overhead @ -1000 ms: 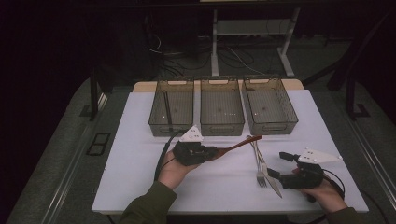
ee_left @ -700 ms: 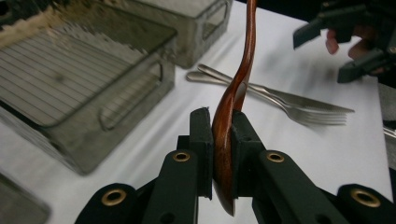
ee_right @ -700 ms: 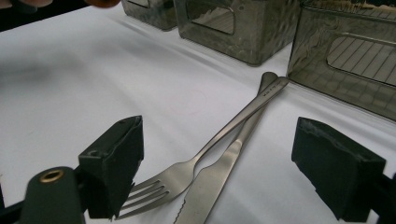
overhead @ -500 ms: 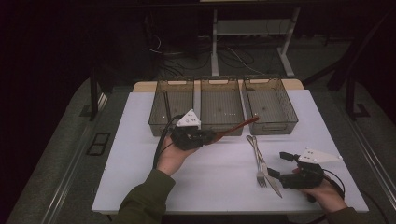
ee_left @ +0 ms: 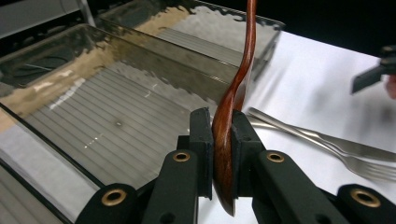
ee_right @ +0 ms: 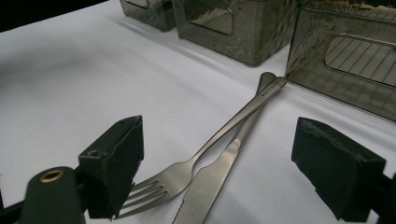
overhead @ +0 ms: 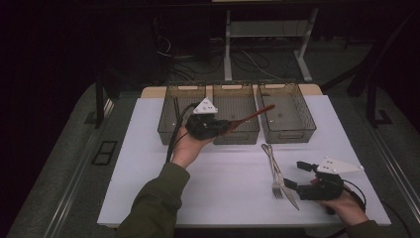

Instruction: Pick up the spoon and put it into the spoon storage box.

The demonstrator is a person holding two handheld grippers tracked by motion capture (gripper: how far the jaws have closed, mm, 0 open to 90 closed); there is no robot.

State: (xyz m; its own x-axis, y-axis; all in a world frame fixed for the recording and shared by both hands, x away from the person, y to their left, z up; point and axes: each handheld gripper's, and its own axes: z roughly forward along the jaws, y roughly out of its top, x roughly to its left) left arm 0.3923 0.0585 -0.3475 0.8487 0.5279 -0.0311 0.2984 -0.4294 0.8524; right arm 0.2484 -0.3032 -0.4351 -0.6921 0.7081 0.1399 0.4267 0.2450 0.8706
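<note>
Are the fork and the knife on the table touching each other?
Touching. The right gripper view shows the fork lying against the knife, their handles crossing near the far ends.

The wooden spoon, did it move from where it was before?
Yes. The wooden spoon, clamped in the left tool, has gone away from the person, from the bare white table to above the middle bin.
</note>
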